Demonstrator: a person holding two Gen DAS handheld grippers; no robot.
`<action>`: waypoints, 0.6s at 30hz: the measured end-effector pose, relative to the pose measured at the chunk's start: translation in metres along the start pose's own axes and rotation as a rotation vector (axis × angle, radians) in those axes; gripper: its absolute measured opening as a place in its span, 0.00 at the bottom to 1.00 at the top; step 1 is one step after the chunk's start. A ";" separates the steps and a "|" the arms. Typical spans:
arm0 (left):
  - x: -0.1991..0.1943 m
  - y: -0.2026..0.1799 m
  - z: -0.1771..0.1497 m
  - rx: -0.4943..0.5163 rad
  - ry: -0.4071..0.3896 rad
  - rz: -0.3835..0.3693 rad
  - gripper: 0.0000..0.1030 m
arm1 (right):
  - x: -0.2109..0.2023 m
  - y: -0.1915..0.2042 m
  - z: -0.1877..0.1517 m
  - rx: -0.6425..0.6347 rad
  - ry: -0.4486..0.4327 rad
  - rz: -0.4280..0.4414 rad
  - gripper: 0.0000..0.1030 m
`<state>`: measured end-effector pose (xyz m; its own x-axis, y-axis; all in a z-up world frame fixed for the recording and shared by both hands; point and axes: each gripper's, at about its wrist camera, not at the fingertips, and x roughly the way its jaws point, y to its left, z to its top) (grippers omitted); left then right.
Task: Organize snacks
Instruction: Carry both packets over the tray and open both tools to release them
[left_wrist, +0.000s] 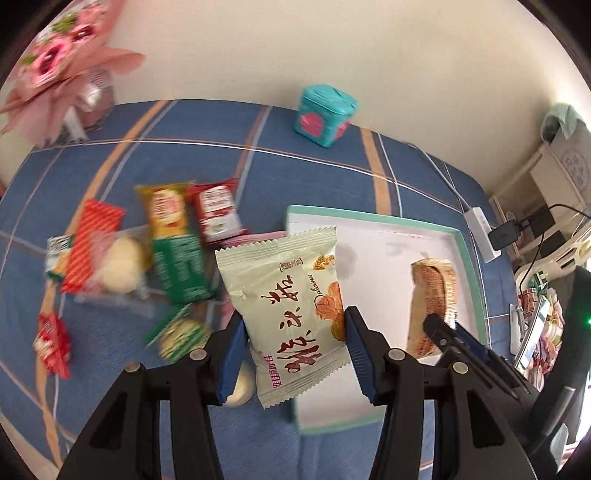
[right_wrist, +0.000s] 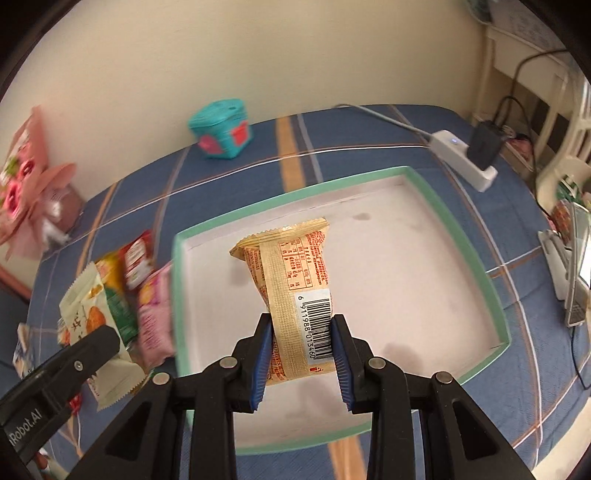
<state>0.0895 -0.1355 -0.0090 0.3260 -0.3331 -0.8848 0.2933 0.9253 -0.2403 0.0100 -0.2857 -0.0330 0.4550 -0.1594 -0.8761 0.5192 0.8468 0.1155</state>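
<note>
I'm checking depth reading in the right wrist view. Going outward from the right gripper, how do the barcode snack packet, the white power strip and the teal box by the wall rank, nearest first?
1. Barcode snack packet: clamped in the right gripper, above the green-rimmed tray.
2. White power strip: beyond the tray's far right corner.
3. Teal box: far left, by the wall.

The strip and the box are close to call.

I count one white shallow cardboard tray with mint-green rim (right_wrist: 428, 188); one teal square tin (left_wrist: 325, 114); one pink paper-wrapped bouquet (left_wrist: 55, 62); two black two-finger grippers; roughly ten loose snack packets, blur prevents exactness.

Black tongs (right_wrist: 301, 354), blue ribbed pads (right_wrist: 263, 363), silver rivets.
</note>
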 end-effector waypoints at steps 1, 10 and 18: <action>0.008 -0.006 0.005 0.005 0.004 -0.005 0.52 | 0.002 -0.007 0.004 0.019 -0.004 -0.009 0.32; 0.057 -0.043 0.034 0.076 0.013 -0.026 0.52 | 0.039 -0.050 0.035 0.112 -0.018 -0.090 0.32; 0.090 -0.055 0.048 0.093 0.031 -0.049 0.52 | 0.069 -0.067 0.049 0.144 -0.010 -0.136 0.32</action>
<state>0.1458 -0.2251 -0.0557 0.2818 -0.3709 -0.8849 0.3907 0.8867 -0.2472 0.0418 -0.3788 -0.0779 0.3804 -0.2725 -0.8838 0.6741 0.7359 0.0633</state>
